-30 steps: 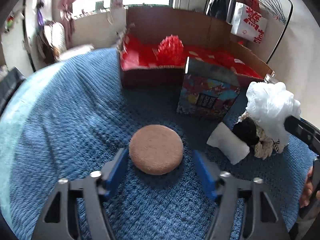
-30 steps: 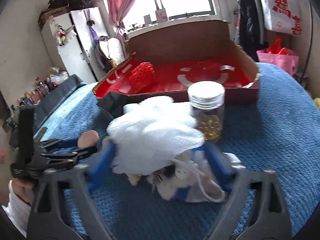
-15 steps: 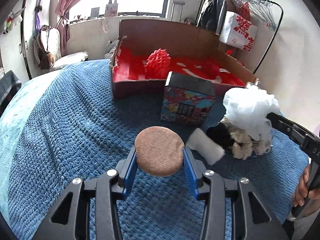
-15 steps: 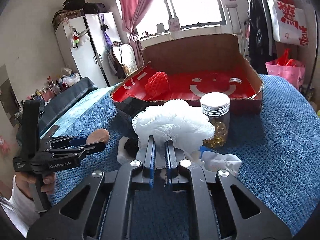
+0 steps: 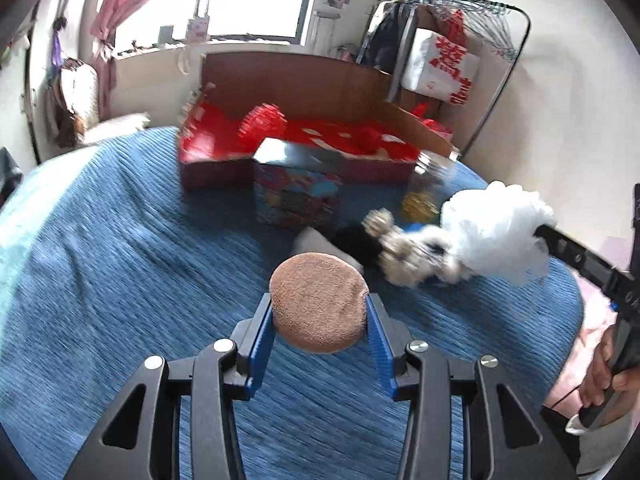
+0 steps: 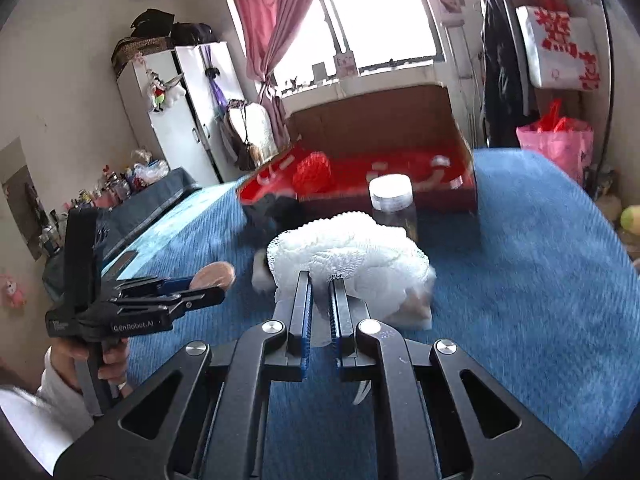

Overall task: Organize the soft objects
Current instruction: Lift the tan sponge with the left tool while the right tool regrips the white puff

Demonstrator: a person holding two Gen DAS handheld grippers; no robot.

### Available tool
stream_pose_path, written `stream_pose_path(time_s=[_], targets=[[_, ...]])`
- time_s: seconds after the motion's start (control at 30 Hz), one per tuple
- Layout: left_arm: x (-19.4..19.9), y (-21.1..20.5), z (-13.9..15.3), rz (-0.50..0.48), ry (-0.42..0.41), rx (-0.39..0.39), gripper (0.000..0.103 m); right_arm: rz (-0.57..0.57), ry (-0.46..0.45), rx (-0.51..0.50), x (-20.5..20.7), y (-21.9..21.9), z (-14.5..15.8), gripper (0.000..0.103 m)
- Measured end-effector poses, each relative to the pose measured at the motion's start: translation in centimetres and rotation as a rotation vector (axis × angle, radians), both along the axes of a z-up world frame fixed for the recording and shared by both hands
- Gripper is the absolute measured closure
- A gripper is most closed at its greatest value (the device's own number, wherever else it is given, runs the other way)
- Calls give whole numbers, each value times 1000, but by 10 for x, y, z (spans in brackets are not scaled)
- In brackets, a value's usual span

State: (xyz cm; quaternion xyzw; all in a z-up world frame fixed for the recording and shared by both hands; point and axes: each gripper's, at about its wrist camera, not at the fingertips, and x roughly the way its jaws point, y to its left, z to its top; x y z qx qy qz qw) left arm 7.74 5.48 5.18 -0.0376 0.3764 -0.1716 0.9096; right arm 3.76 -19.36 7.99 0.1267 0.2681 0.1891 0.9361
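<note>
My left gripper (image 5: 320, 312) is shut on a round brown sponge pad (image 5: 318, 302) and holds it above the blue bedspread (image 5: 120, 248). My right gripper (image 6: 320, 284) is shut on a white mesh bath pouf (image 6: 348, 256) and holds it lifted; the pouf also shows in the left wrist view (image 5: 496, 232). A fluffy beige toy (image 5: 404, 248), a black soft item (image 5: 356, 242) and a white pad (image 5: 310, 242) lie on the bed. The open cardboard box with red lining (image 5: 320, 140) holds a red spiky ball (image 5: 262, 124).
A colourful tissue box (image 5: 296, 192) and a glass jar with yellow contents (image 6: 392, 204) stand in front of the cardboard box. A clothes rack (image 5: 460, 40) stands at the back right, a white cabinet (image 6: 180, 116) at the left.
Both grippers closed on their objects and lifted them: the left on the brown pad, the right on the white pouf. Both have since moved up and back from the bed.
</note>
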Motion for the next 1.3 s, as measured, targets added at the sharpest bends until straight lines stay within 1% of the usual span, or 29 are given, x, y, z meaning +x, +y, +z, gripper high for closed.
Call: stream_pose_path(time_s=[0.1,0.17,0.23,0.3,0.33,0.37,0.4,0.47,0.5,0.53,0.63,0.77,0.97,1.07,1.13,1.2,1.23,1.27,1.3], targets=[[-8,-14,-12,-41,27,-13,56,-17,47,-15,-11,-6,-16,95],[-13,-24,-20,-62,39,-1,54,-22,73,-7,-14,-11,-23,95],[-16,-30,-27,-64,44,12,52,-34,96,-30,-16,-13,-29,93],[-18,-34,-29,-58,28,26,44,-45,92,-50,-19,-15,-30,93],[-19,-36,-29,-62,24,24,41,-51,93,-67,-20,-14,-30,90],[-19,-38,-30,-64,24,22,34,-60,97,-93,-20,-12,-30,88],[-19,-39,-30,-66,23,19,27,-64,97,-109,-20,-11,-30,82],[-20,-42,-29,-71,12,20,23,-86,97,-138,-22,-12,-33,59],[-22,-42,-30,-71,6,26,22,-101,93,-155,-23,-13,-34,25],[-22,-43,-30,-70,3,35,22,-115,81,-167,-24,-14,-35,6],[-22,-44,-32,-66,-2,49,21,-121,63,-170,-26,-15,-35,6],[-22,-47,-33,-66,-14,71,21,-93,52,-159,-14,-10,-34,6],[-16,-46,-33,-59,-9,61,21,-28,30,-148,0,8,-33,6],[-14,-48,-33,-60,-5,65,23,-11,40,-159,10,16,-36,6],[-14,-50,-33,-60,-8,72,29,-10,55,-168,15,20,-39,6],[-15,-51,-34,-57,-14,82,39,8,59,-154,18,22,-44,7],[-16,-51,-34,-54,-20,90,42,19,55,-143,18,22,-45,9],[-17,-52,-34,-54,-27,94,48,33,45,-130,17,23,-46,14],[-17,-51,-33,-53,-32,95,49,39,38,-116,15,22,-47,32]])
